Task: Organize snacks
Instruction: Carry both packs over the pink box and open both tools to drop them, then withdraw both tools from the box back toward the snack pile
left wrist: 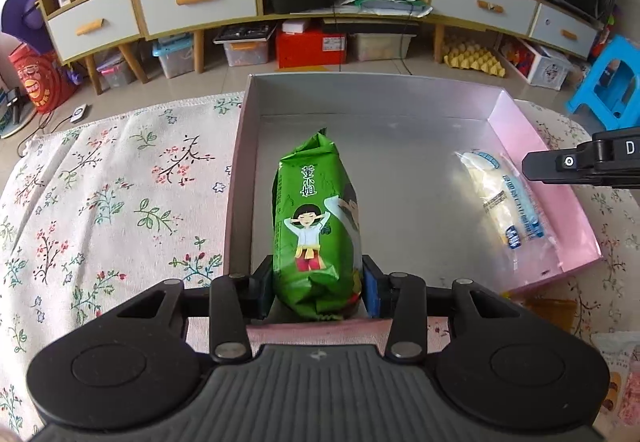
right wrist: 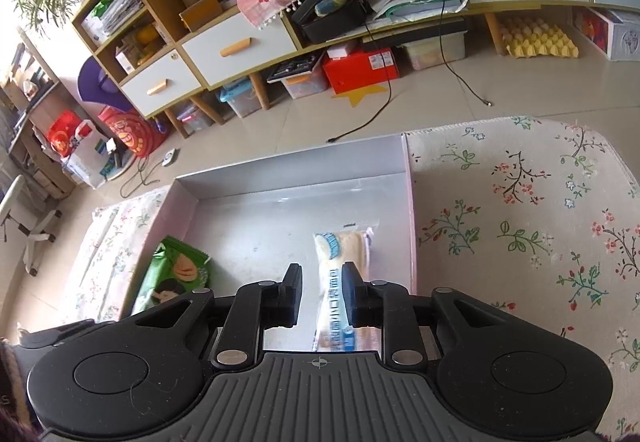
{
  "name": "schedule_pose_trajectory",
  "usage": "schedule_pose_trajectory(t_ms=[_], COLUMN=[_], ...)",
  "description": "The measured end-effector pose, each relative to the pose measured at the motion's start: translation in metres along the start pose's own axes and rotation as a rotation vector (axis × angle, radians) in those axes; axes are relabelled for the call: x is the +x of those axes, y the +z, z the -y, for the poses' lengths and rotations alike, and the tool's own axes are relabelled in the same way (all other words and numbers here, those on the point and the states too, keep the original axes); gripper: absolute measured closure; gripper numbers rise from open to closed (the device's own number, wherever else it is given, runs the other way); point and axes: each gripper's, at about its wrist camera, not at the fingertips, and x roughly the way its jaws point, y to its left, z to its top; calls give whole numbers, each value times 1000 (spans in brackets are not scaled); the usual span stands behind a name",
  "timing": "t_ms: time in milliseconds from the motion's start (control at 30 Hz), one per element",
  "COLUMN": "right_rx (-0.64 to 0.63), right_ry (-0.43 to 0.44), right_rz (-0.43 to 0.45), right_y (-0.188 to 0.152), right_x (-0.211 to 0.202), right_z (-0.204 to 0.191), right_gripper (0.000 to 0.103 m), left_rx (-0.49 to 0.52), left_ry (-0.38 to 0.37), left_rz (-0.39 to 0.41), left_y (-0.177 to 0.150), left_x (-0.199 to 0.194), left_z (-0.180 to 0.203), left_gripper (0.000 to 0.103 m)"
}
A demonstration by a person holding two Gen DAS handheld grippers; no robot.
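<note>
Left wrist view shows the left gripper [left wrist: 318, 288] clamped on a green snack packet [left wrist: 316, 226], its jaws pressing the packet's near end from both sides. The packet reaches over the near wall into the pink box [left wrist: 532, 130], toward the box's left side; whether it rests on the box floor or hangs just above it cannot be told. A pale cream-filled snack [left wrist: 500, 198] already lies flat inside the box along its right wall. In the right wrist view the right gripper [right wrist: 322, 296] hovers above that pale snack with its jaws parted and nothing between them.

So one snack looks stowed and the second is, by my reading, about to be set down and released. More packets [left wrist: 618, 382] show at the edge of the frame just outside the box's near right corner, so sorting probably remains.

The box sits on a counter covered by a floral cloth [left wrist: 112, 194]. Beyond the box is a tiled floor, a long cabinet [left wrist: 192, 2] with pale drawers, storage bins beneath it, and a blue stool [left wrist: 612, 82].
</note>
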Motion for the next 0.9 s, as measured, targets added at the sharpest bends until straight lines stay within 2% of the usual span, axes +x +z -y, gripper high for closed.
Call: schedule_pose_trajectory(t_ms=[67,100,167,367,400,600,733,900], right_rx=[0,0,2,0,-5,-27,-50,-77], right_ry=[0,-2,-3,-3,-10,-25,-20,-23], right_rz=[3,7,16,32,33,19,10,3], right_y=[-1,-1,-1,-5,-7,-18,-29,-45], right_x=[-5,-9,-15,-39,-43,-65,-79,-94], right_z=[-2,-3,-5,-11,-13,-18,-22,-28], right_gripper=[60,55,40,21,20,13,12,9], left_rx=[8,11,14,19,27,29,1,-25], left_ry=[-3,-3,-13,-48,-45,-52,-63,-33], left_rz=[14,23,47,69,73,85,79,96], left_y=[0,1,2,4,3,-4,-10,-25], left_x=[-3,-5,-11,-34,-37,-57,-65,-80], left_z=[0,0,0,2,4,7,3,2], left_gripper=[59,50,41,24,20,9,5,1])
